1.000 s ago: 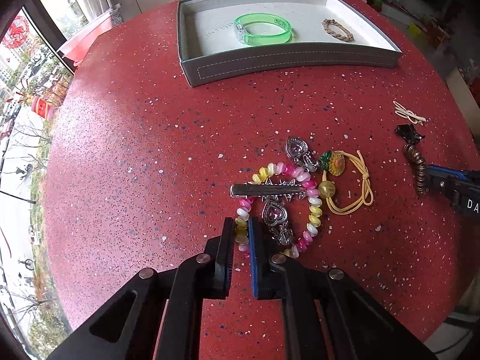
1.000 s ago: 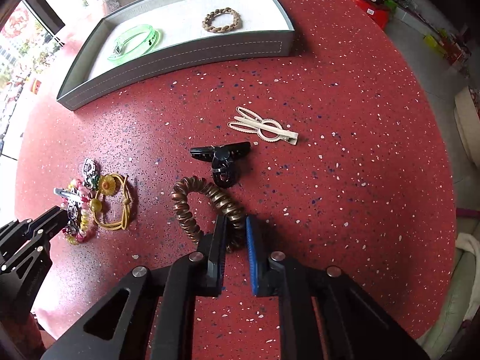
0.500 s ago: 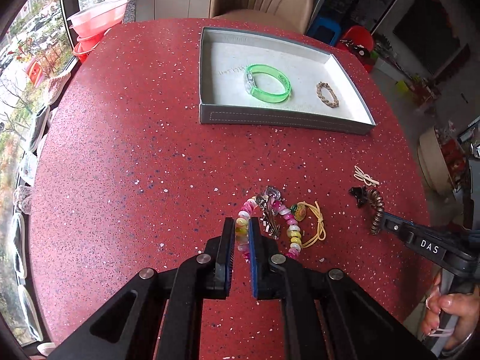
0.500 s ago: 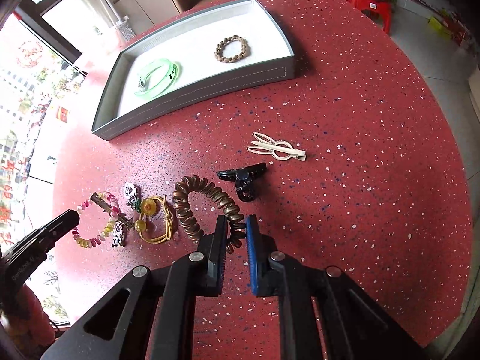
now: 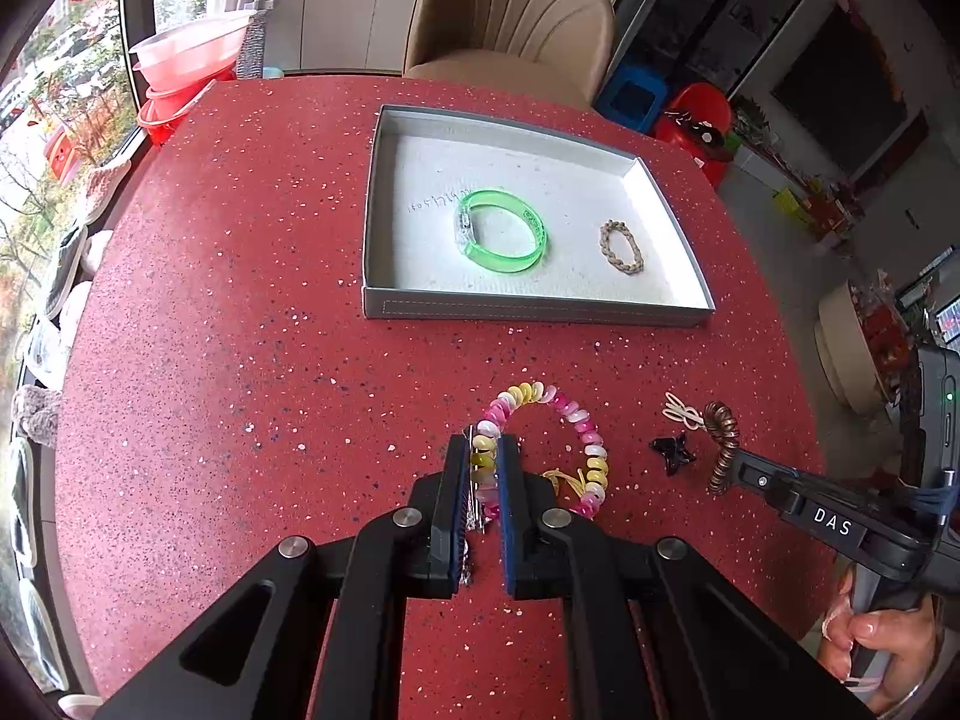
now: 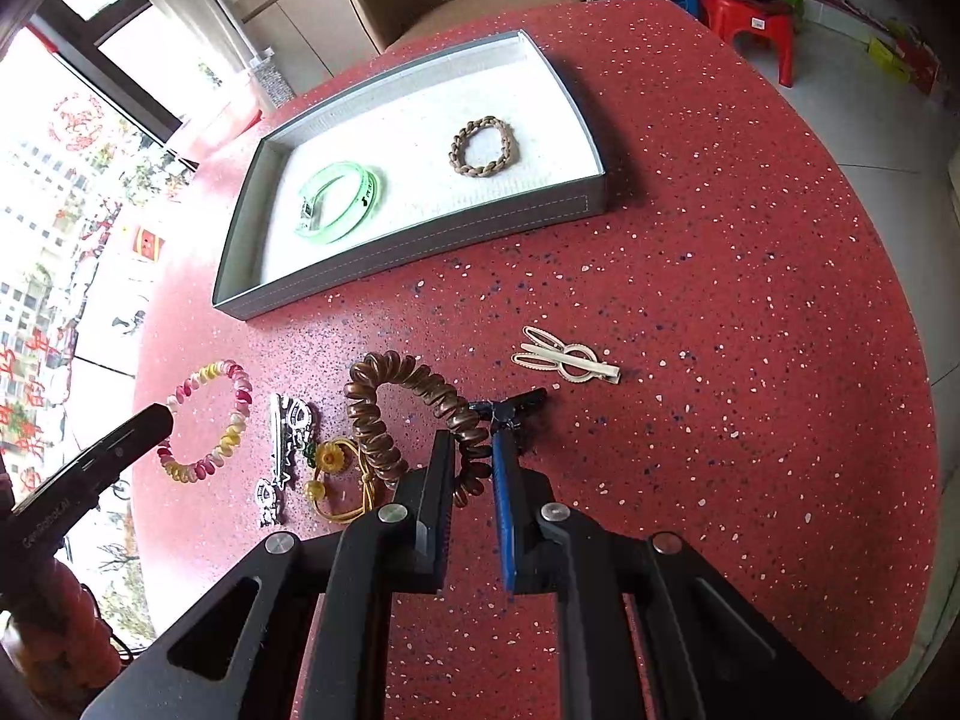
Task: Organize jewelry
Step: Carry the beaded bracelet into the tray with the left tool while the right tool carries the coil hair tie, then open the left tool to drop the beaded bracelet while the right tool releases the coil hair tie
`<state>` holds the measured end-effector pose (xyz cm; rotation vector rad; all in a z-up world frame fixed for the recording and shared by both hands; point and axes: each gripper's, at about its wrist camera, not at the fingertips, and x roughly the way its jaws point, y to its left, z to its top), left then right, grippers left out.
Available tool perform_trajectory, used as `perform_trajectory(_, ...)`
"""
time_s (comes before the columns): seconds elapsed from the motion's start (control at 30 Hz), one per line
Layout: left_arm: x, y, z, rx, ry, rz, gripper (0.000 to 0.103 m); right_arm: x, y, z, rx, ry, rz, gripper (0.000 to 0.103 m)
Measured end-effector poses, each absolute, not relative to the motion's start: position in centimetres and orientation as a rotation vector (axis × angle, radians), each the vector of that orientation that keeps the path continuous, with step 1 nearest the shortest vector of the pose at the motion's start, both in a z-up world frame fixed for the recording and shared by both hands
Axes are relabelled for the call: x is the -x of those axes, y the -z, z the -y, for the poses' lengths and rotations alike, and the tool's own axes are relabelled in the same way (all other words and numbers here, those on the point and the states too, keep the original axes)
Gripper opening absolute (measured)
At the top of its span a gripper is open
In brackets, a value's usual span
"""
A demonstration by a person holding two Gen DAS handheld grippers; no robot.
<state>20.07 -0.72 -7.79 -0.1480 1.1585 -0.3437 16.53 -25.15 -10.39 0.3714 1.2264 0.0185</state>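
My left gripper [image 5: 483, 450] is shut on a pink and yellow beaded bracelet [image 5: 576, 420], which hangs off the red table. My right gripper [image 6: 471, 444] is shut on a brown spiral hair tie [image 6: 390, 408], lifted too; in the left wrist view the coil [image 5: 720, 444] dangles from its tip. On the table lie a silver hair clip with charms [image 6: 288, 456], a yellow cord with a sunflower bead [image 6: 336, 468], a black claw clip [image 6: 516, 405] and a cream clip [image 6: 564, 357]. The grey tray [image 5: 540, 309] holds a green bangle [image 5: 510, 264] and a braided bracelet [image 5: 630, 267].
The tray [image 6: 420, 246] sits beyond the loose items, toward the far side of the round table. A tan chair [image 5: 510, 12] stands behind it. Pink basins [image 5: 186, 60] are stacked at the far left by the window. A hand [image 5: 876, 642] grips the right tool.
Both grippers have risen, so the table looks smaller. The beaded bracelet came up off the silver clip and yellow cord. The spiral tie lifted off the table beside the black clip.
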Motion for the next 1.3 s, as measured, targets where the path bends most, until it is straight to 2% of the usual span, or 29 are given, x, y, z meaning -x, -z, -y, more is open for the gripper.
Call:
perform_trajectory(0.37, -23.8, 7.0, 2.2, 0.167, 0.313, -1.117, 0.028, -19.9, 9.0, 26.7, -0.354, -0.048, -1.200, 0.014)
perform_trajectory(0.7, -30.0, 7.7, 3.4, 0.157, 0.234, -1.094, 0.028, -26.5, 8.5, 28.6, -0.319, -0.067, -1.177, 0.014)
perform_trajectory(1.3, -36.3, 12.8, 5.5, 0.069, 0.096, -1.162, 0.028, -34.6, 13.0, 29.8, -0.284, -0.043, -1.258, 0.014)
